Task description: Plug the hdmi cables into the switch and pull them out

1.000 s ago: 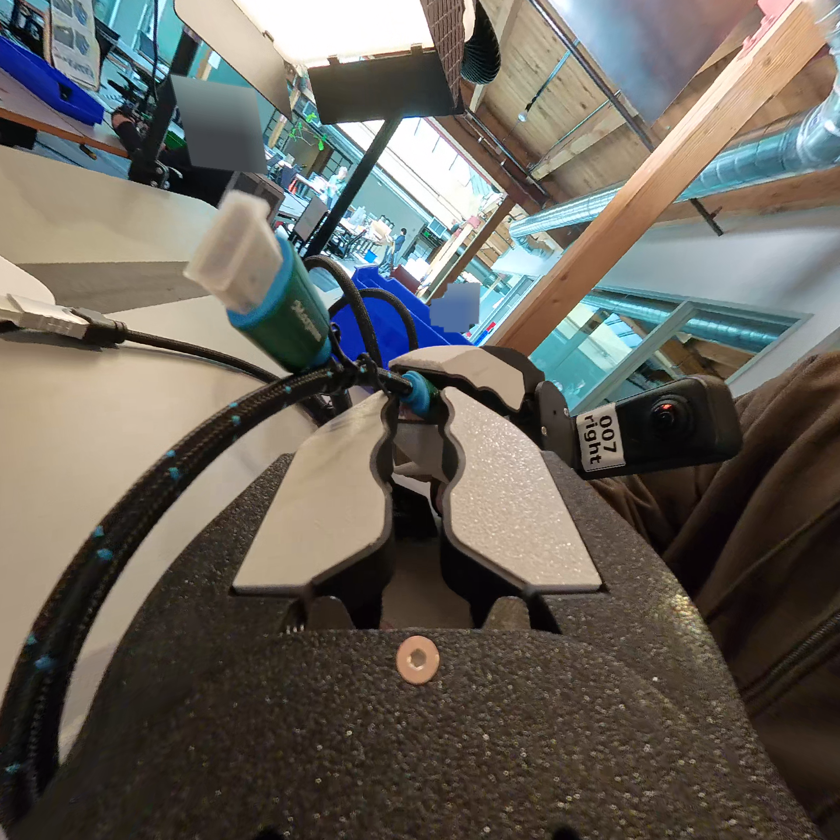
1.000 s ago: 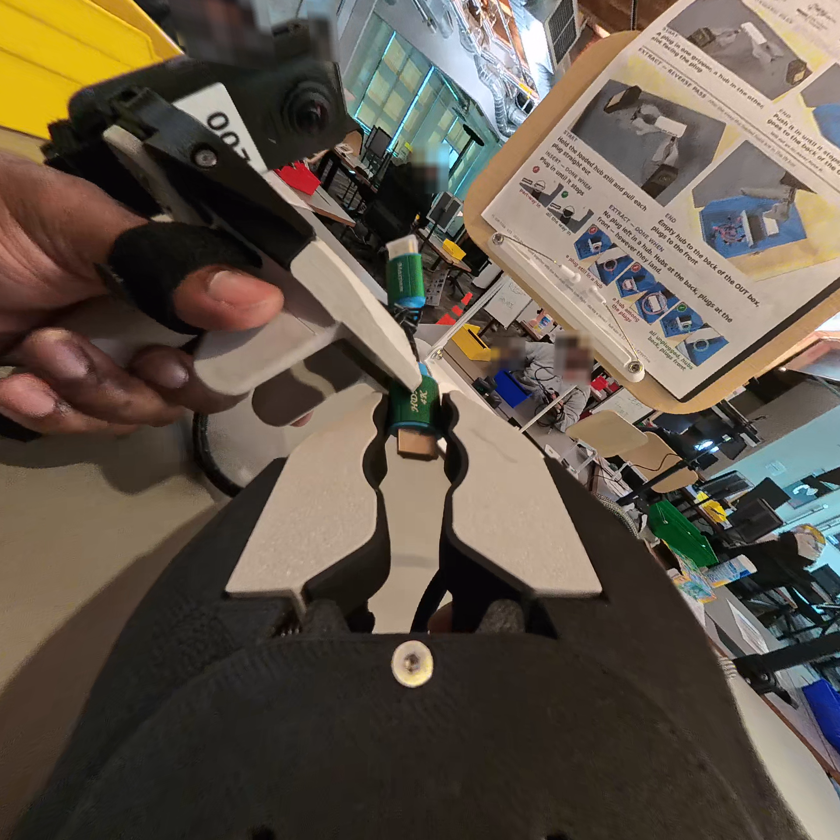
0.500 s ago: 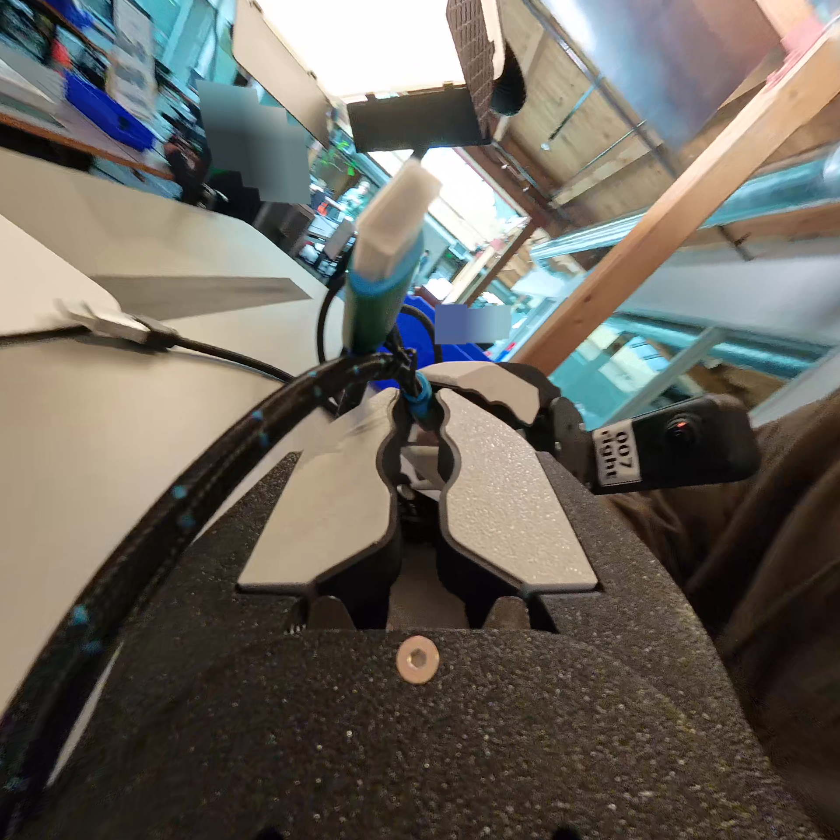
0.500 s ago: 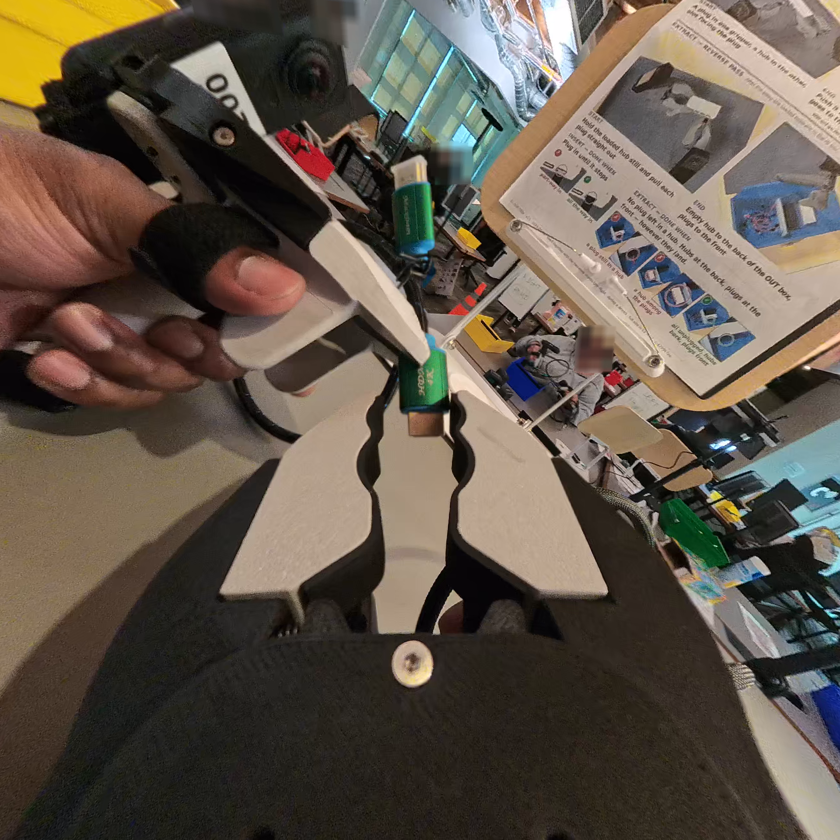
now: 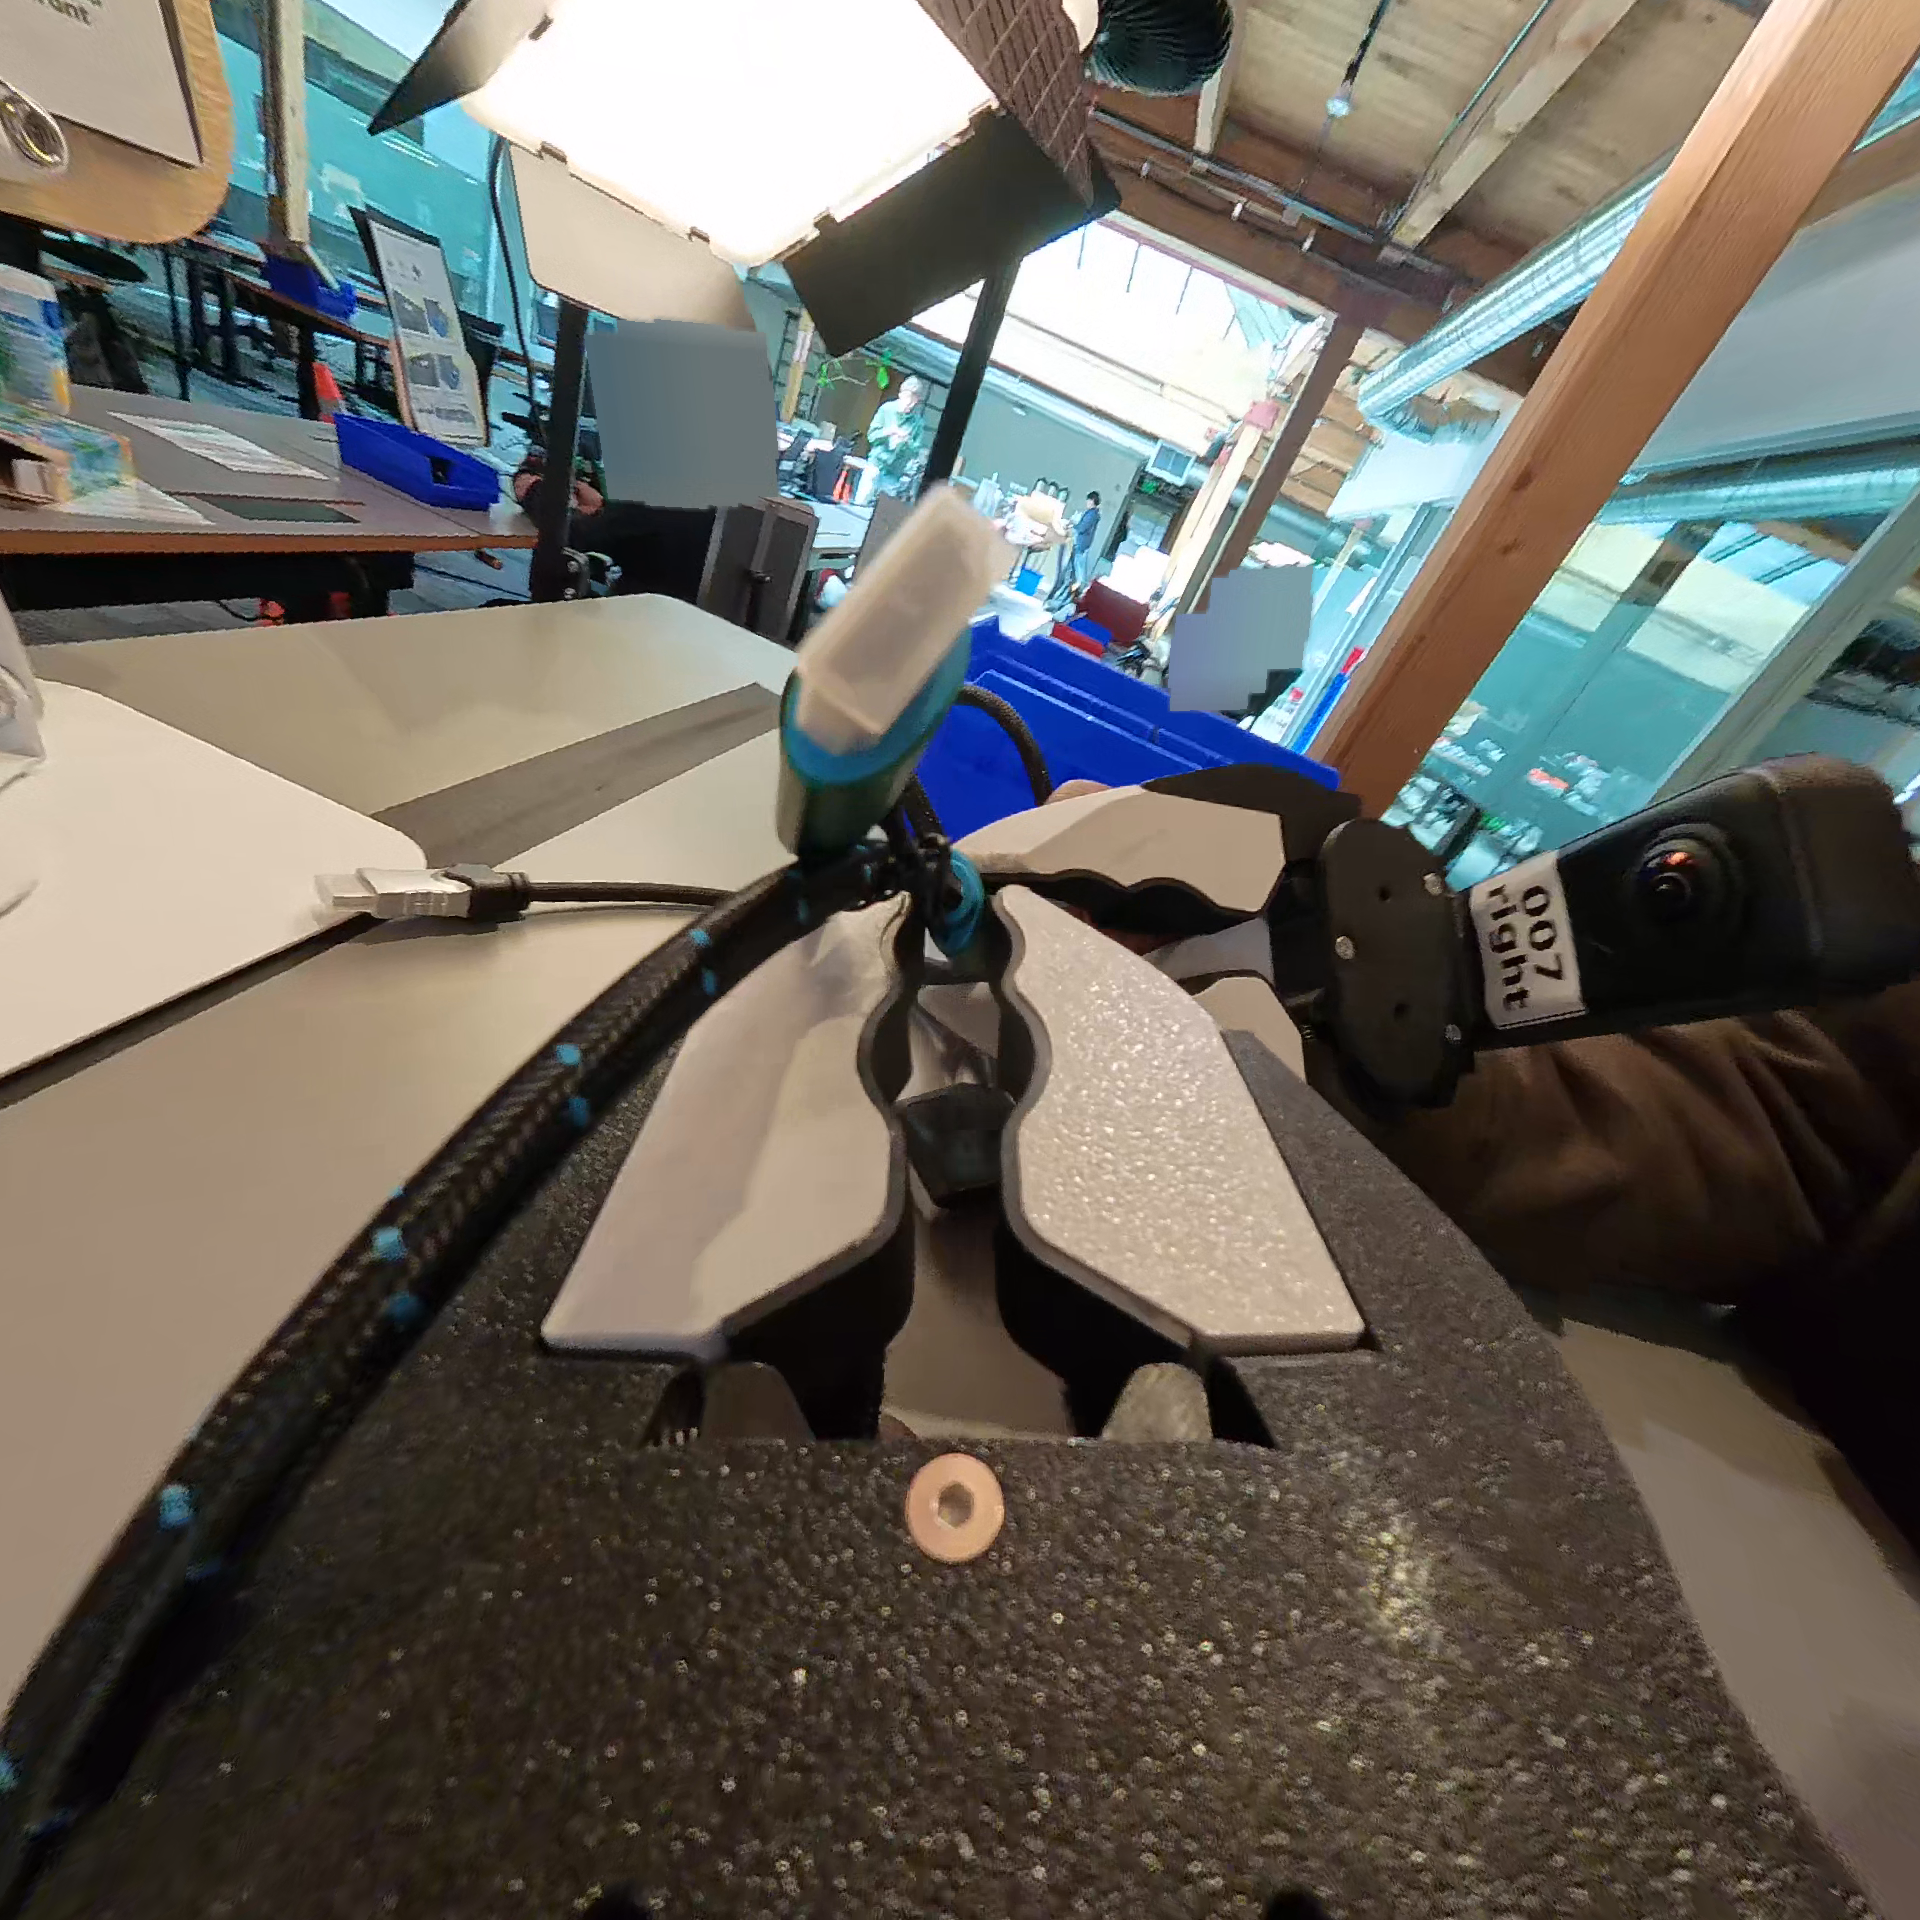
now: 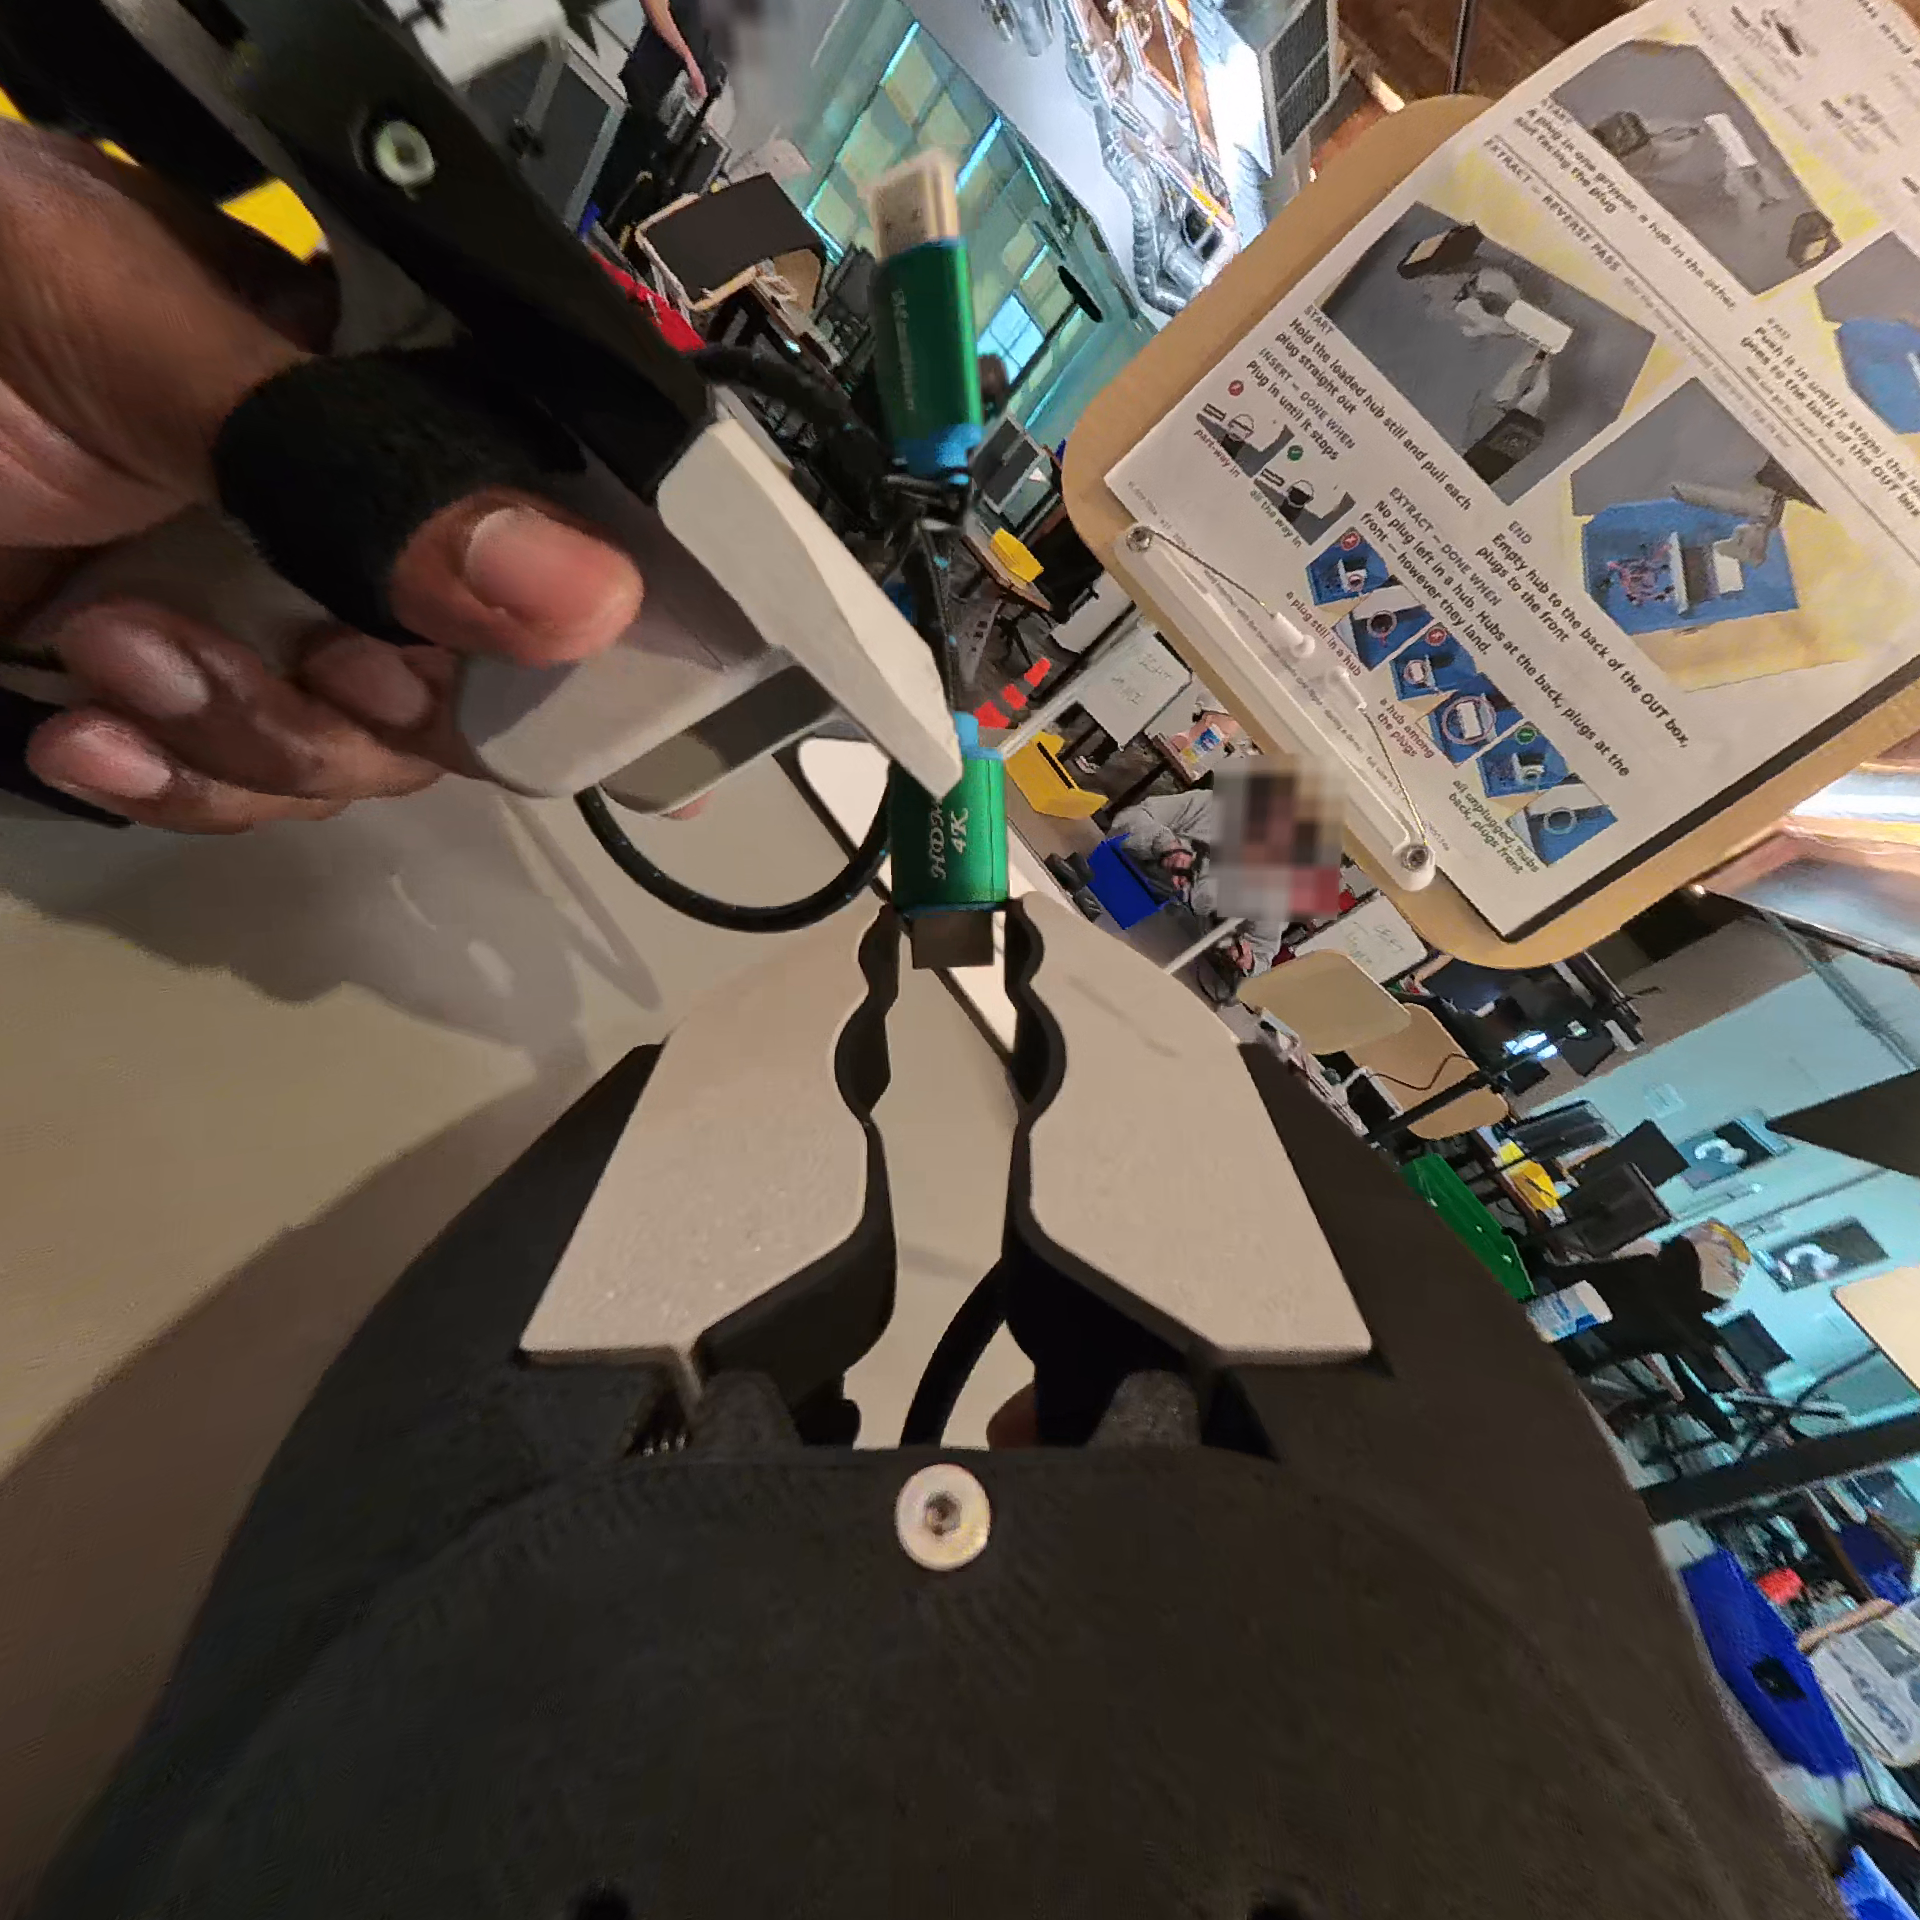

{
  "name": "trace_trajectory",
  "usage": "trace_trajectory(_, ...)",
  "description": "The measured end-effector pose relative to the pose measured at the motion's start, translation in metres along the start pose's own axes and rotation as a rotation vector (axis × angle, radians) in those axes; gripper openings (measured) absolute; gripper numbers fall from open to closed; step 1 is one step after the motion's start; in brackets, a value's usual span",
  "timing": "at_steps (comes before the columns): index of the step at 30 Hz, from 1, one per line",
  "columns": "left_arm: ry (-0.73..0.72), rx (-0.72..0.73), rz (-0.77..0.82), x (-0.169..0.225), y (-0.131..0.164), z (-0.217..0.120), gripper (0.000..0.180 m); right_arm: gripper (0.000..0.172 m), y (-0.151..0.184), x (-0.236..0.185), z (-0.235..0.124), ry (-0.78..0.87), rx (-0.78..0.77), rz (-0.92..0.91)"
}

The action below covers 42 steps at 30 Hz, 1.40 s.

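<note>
a blue bin (image 5: 1101, 717), contents hidden, is seen right of centre beyond the grey table (image 5: 208, 1091). the left gripper (image 5: 951, 920) is narrowed on a cable's blue collar (image 5: 961, 914). the right gripper (image 6: 948, 925) is closed on the green plug's (image 6: 951, 831) metal tip at frame centre.

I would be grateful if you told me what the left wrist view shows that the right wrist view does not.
Only the left wrist view: a silver plug lying on the table, a bright lamp panel and a blue bin.
Only the right wrist view: an instruction sheet on a wooden board, a person's hand, and a green plug with its metal tip between the right gripper's fingertips.
Both: the capped green plug, the braided black cable, and the left gripper closed on a blue collar.
</note>
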<state>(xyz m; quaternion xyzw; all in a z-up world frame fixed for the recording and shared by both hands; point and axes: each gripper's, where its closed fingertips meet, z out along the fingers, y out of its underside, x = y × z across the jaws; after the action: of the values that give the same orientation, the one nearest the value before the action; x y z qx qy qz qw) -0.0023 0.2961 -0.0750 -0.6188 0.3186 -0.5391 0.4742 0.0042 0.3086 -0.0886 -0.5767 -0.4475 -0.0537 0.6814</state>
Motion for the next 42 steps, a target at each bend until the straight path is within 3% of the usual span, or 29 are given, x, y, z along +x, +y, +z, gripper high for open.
trace_trajectory(4, 0.073, 0.014, -0.084, 0.005, -0.001, -0.005, 0.015, 0.019, -0.012, -0.005, -0.005, -0.045, 0.096, -0.005)
trace_trajectory(8, 0.083, -0.03, -0.096, 0.005, 0.005, -0.007, 0.015, 0.018, -0.012, -0.009, -0.006, -0.064, 0.114, -0.042)
trace_trajectory(18, 0.202, 0.038, -0.185, 0.019, -0.003, -0.01, 0.015, 0.018, -0.024, -0.009, -0.012, -0.089, 0.199, -0.004)
trace_trajectory(42, 0.21, 0.053, -0.298, 0.012, -0.003, -0.003, 0.012, 0.018, -0.017, -0.006, -0.006, -0.07, 0.135, 0.041)
